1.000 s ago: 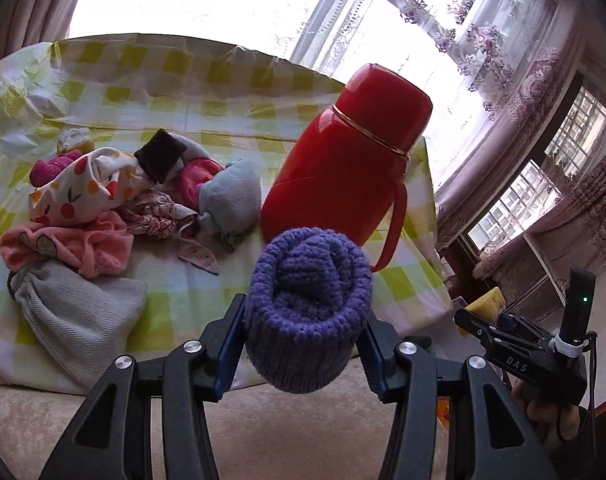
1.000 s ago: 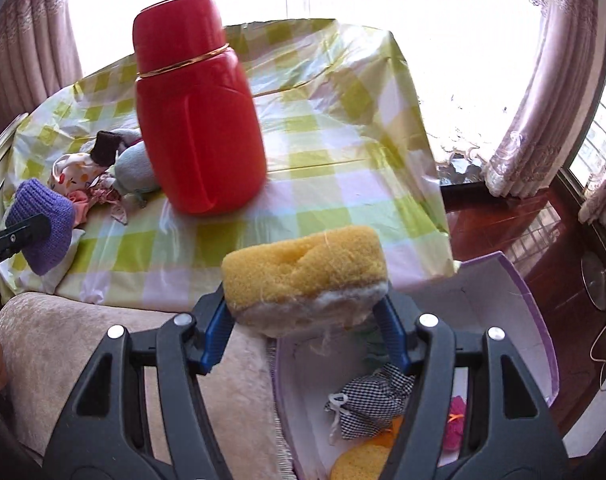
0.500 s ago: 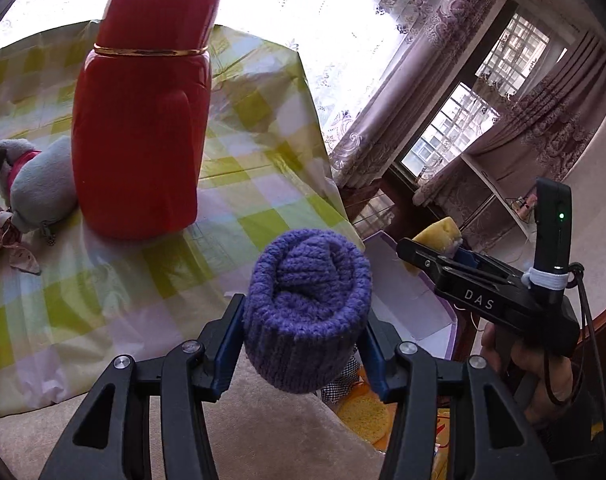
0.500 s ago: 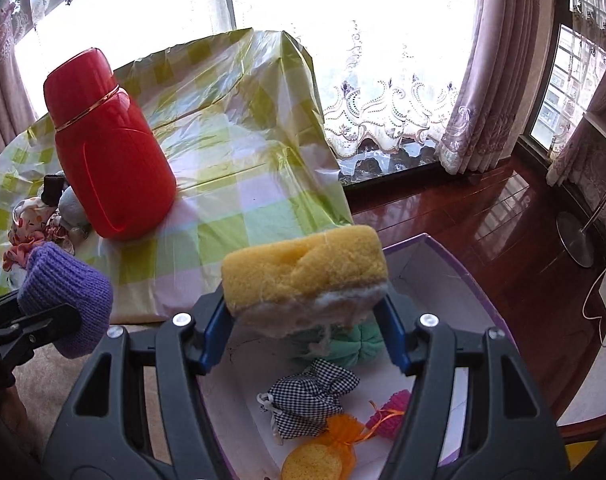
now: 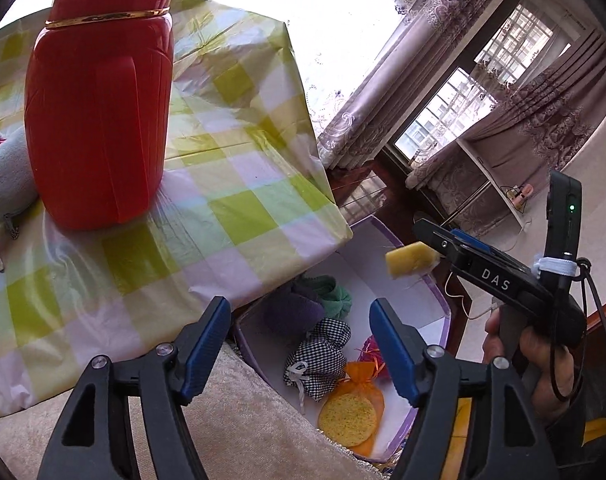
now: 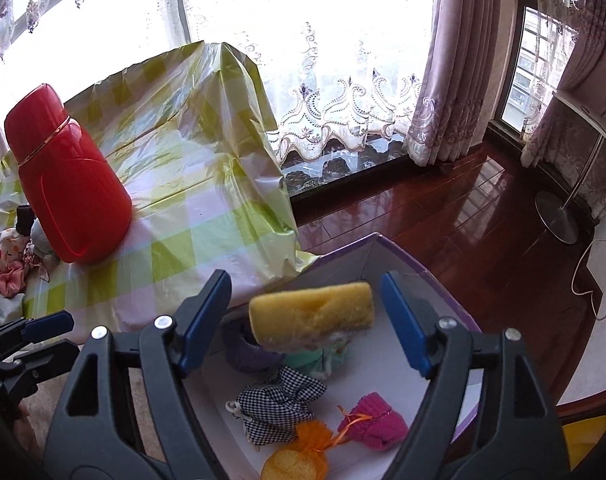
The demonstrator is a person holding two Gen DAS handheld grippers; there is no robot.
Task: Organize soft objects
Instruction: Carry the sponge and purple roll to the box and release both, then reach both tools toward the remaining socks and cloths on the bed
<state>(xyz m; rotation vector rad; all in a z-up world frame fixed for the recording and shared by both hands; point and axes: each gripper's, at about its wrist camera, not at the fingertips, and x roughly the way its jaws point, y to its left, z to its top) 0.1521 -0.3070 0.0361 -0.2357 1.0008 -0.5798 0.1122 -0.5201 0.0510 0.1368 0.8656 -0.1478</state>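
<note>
My left gripper (image 5: 301, 322) is open and empty above the white box with purple rim (image 5: 437, 292). The purple knitted roll (image 5: 293, 312) lies inside the box; it also shows in the right wrist view (image 6: 249, 350). My right gripper (image 6: 305, 304) is open over the box (image 6: 455, 308). The yellow sponge (image 6: 313, 316) is between its fingers, touching neither, in mid-air over the box. In the left wrist view the sponge (image 5: 409, 260) shows at the right gripper's tip (image 5: 435, 240).
The box holds a checked pouch (image 6: 279, 400), a pink knit item (image 6: 377, 422), an orange pouch (image 6: 313, 442), a green item (image 5: 335, 290) and a round yellow sponge (image 5: 347, 414). A red thermos (image 5: 99, 112) stands on the checked tablecloth (image 5: 231, 184). More soft items (image 6: 7, 268) lie left.
My left gripper opened and let the purple roll fall into the box. My right gripper opened and released the yellow sponge over the box. Both grippers moved over the box.
</note>
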